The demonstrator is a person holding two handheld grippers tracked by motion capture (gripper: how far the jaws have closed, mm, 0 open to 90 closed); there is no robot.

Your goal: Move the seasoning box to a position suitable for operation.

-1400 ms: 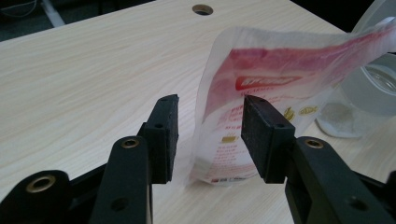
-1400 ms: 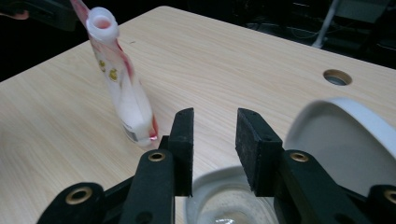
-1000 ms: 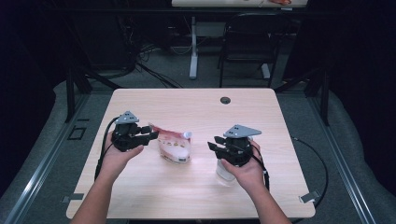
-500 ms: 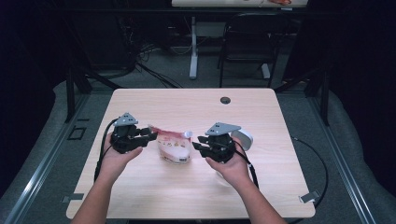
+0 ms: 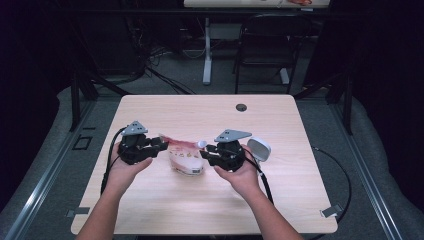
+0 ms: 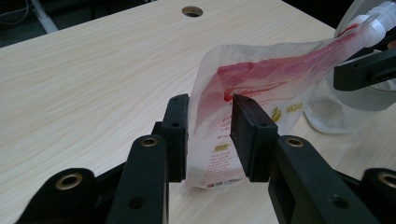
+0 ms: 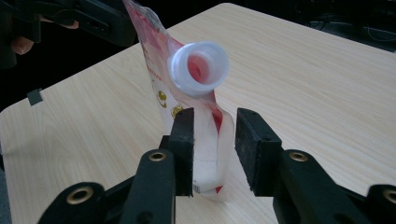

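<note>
Spouted pouch stands near the middle of the wooden table, between your two hands, its clear film streaked with red liquid and its white screw spout tilted up toward your right side. Your left gripper has its jaws around the pouch's far edge; they have just been closing, and in the left gripper view the film sits between the pads, touching one while a small gap shows at the other. Your right gripper has also just been closing, and its jaws straddle the narrow side of the pouch just below the spout, with space on both sides of the film, so nothing is pinched. A white lidded container rests on the table just beyond your right hand.
</note>
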